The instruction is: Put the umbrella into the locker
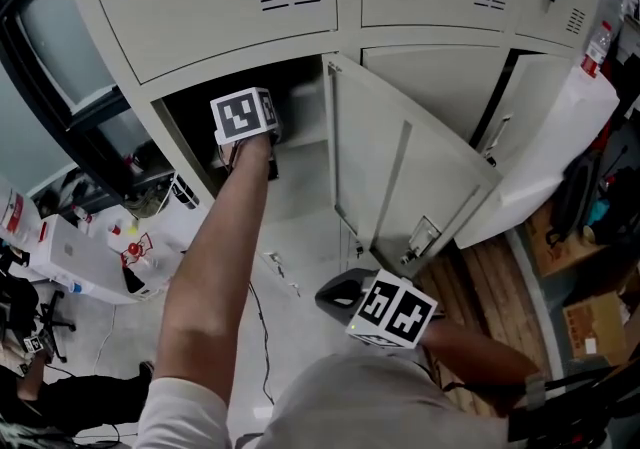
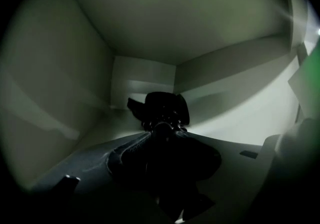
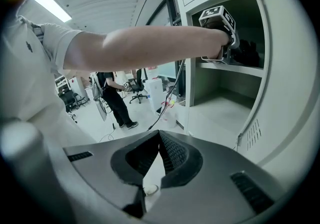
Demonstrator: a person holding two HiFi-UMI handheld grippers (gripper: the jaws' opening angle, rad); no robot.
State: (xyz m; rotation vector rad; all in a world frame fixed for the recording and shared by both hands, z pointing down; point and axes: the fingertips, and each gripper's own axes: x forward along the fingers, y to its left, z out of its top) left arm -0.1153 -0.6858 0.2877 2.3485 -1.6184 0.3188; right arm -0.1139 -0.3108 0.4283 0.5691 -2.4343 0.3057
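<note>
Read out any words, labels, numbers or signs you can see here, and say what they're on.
No word or number can be read in any view.
White packaging on the floor: red print, too small to read.
Bottle: red label, too small to read.
Cardboard box: white sticker, too small to read.
Marker cubes: black-and-white square patterns, not text.

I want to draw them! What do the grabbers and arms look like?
The right gripper is grey with dark ribbed pads. It and the left gripper each carry a white cube with black square markers. A cable hangs from the left one. The person wears a light short sleeve.
</note>
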